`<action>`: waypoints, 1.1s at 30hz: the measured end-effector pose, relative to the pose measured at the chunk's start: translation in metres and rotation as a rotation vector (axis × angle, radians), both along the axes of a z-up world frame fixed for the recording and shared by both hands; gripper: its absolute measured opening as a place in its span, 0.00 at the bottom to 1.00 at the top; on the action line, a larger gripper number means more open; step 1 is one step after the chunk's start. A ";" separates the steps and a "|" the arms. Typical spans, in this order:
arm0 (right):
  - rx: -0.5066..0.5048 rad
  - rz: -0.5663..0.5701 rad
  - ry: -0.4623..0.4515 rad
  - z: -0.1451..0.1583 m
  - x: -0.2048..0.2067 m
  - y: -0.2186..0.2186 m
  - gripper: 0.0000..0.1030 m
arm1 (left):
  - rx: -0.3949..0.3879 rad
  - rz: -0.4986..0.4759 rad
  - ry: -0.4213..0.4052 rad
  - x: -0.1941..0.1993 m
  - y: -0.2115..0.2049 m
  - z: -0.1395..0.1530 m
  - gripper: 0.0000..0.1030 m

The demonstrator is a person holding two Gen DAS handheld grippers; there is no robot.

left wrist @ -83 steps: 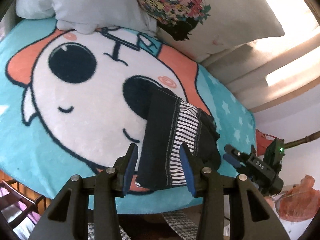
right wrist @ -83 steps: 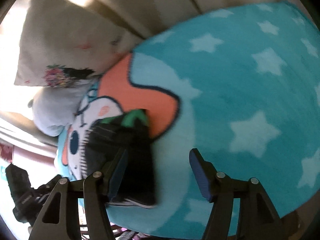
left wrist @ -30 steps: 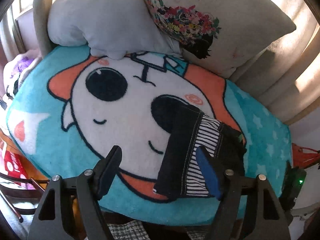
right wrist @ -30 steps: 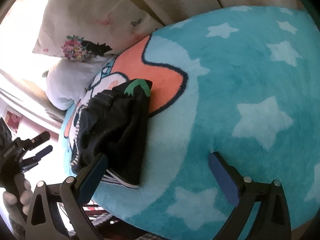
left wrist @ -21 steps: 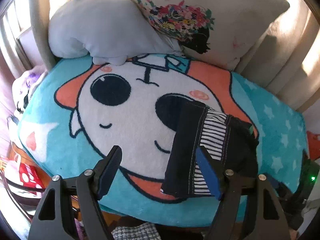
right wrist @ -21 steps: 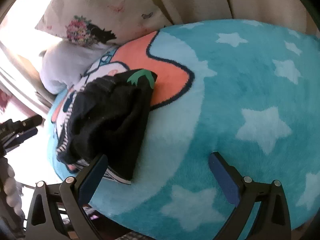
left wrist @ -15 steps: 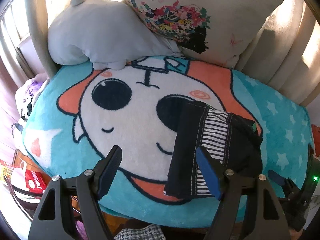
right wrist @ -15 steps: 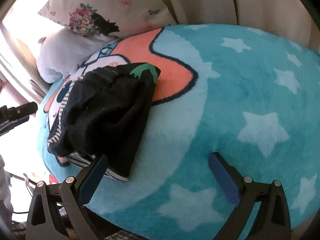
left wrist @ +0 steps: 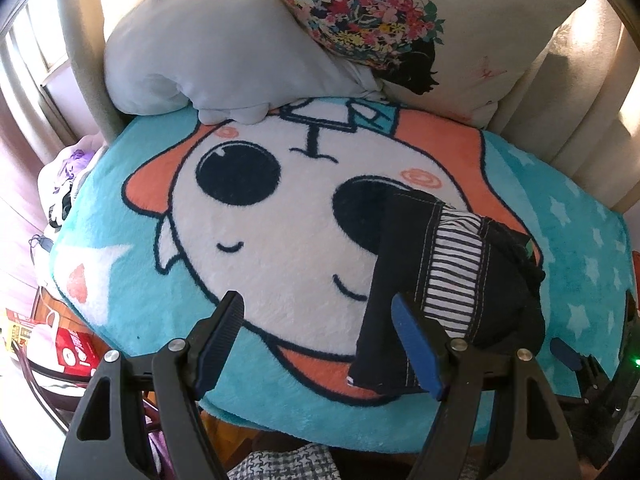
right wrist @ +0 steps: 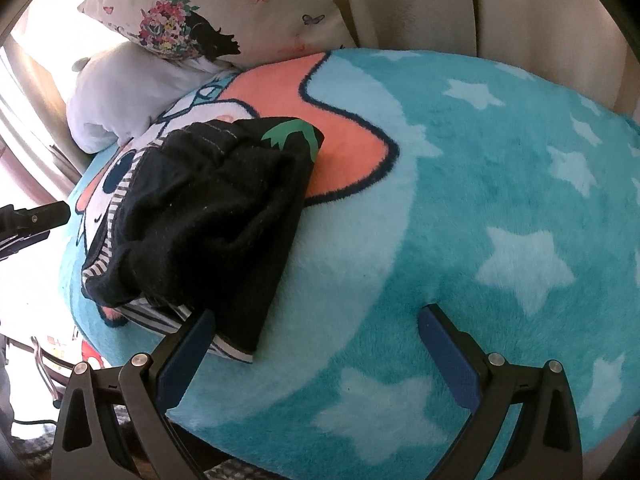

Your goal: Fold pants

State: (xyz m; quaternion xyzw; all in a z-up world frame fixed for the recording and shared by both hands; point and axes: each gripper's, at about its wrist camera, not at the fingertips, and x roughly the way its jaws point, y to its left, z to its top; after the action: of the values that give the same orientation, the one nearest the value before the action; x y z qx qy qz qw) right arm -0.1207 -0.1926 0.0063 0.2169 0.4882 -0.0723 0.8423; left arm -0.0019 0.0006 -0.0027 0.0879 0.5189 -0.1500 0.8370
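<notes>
progress: dark blue pants with striped lining (left wrist: 448,280) lie folded, seemingly done | left gripper (left wrist: 320,344) wide open, empty, pants behind its right finger | right gripper (right wrist: 320,360) wide open, empty, pants at its left finger | left: perhaps tidying

Turquoise cartoon blanket (left wrist: 168,200) (starred), folded pants (left wrist: 452,288), 2 pillows (left wrist: 216,56)

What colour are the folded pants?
Black, with black-and-white striped parts; the pants show best in the left wrist view.

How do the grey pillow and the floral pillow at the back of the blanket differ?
The grey pillow is plain, with rounded lobes along its front edge; the floral pillow is cream, printed with a flower cluster and dark silhouette. The grey pillow lies low on the blanket; the floral pillow props up behind, overlapping it. Both sit at the blanket's far end, away from the folded pants.
</notes>
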 end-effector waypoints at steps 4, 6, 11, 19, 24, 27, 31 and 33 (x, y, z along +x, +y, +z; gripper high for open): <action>-0.008 0.009 -0.001 0.000 -0.001 0.001 0.99 | 0.002 -0.002 0.001 -0.001 -0.001 -0.001 0.73; -0.011 0.014 -0.003 0.000 -0.002 0.001 0.99 | 0.003 -0.003 0.002 -0.002 -0.002 -0.001 0.74; -0.021 0.025 -0.005 0.001 -0.003 0.004 1.00 | -0.033 0.009 0.018 -0.002 0.004 -0.001 0.73; 0.057 0.009 -0.015 0.005 -0.006 -0.004 0.97 | -0.216 0.058 0.176 0.025 0.040 -0.017 0.73; 0.224 -0.022 -0.080 0.012 -0.004 -0.018 0.88 | -0.344 -0.005 0.282 0.048 0.034 -0.032 0.73; 0.290 -0.032 -0.100 0.013 0.008 -0.022 0.86 | -0.434 -0.072 0.371 0.064 0.019 -0.046 0.73; 0.439 -0.092 -0.161 0.020 0.022 -0.034 0.86 | -0.480 -0.136 0.443 0.079 -0.001 -0.063 0.73; 0.512 -0.126 -0.194 0.023 0.023 -0.040 0.86 | -0.493 -0.159 0.472 0.083 -0.006 -0.069 0.73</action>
State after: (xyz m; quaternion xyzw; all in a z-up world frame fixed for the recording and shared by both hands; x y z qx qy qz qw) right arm -0.0982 -0.2329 0.0293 0.4584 0.3932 0.0225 0.7967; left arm 0.0812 -0.0052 -0.0715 -0.1135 0.6379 -0.3518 0.6756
